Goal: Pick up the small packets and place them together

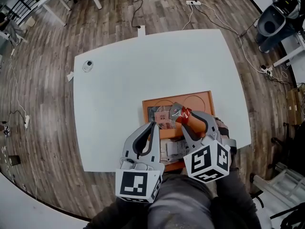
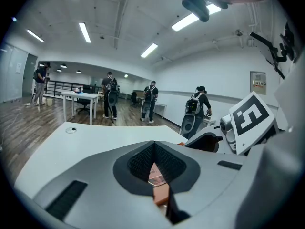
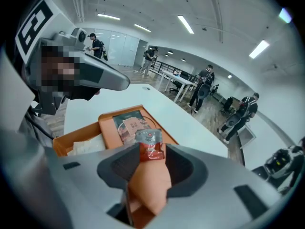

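An orange tray [image 1: 200, 95] sits at the white table's near edge. It holds a dark printed packet [image 1: 159, 114] and white packets [image 1: 174, 149]. A small red and silver packet [image 1: 179, 112] stands at the tips of my right gripper [image 1: 187, 116] over the tray. In the right gripper view this packet [image 3: 150, 146] faces the camera flat between the parted jaws of the right gripper [image 3: 151, 151], with orange tray showing below it. My left gripper [image 1: 153, 124] is shut and empty above the tray's left part. Below its tips [image 2: 155, 147] I glimpse the tray.
A small round object [image 1: 87, 66] lies at the table's [image 1: 143, 66] far left. Cables and a power strip [image 1: 193, 3] run over the wooden floor behind the table. Several people with backpacks stand far off in the room [image 2: 110, 97].
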`<state>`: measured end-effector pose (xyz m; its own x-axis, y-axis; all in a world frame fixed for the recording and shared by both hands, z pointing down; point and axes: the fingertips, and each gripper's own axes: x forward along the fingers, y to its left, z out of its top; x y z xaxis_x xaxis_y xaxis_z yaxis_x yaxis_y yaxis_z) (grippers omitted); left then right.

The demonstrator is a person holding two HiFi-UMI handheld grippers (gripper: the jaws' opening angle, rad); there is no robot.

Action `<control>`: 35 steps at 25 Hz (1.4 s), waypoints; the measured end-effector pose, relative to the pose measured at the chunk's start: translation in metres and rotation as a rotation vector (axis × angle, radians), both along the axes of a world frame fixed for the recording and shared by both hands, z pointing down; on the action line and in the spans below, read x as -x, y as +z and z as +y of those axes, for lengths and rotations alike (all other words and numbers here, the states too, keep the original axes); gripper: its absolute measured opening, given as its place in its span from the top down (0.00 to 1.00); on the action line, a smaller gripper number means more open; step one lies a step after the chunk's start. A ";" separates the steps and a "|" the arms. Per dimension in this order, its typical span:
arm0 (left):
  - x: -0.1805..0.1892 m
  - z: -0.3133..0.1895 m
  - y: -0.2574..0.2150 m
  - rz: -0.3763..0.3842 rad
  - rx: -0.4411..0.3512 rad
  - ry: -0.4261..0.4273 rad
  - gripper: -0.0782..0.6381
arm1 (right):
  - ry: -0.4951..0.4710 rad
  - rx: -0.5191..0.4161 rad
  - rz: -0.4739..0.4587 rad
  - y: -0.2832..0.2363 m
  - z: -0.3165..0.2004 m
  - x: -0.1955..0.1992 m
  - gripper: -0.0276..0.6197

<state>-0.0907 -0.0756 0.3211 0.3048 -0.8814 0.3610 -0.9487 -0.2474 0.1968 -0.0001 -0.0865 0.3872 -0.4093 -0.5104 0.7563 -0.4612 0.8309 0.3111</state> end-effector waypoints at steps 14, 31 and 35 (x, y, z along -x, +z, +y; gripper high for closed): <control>-0.032 0.090 -0.004 -0.006 -0.017 -0.017 0.90 | -0.110 0.095 0.032 0.022 0.107 -0.023 0.70; 0.020 0.075 0.036 0.030 0.081 -0.121 0.90 | -0.229 0.291 0.106 0.089 0.107 0.019 0.57; 0.019 0.069 0.046 0.039 0.113 -0.108 0.90 | -0.240 0.294 0.101 0.089 0.106 0.022 0.65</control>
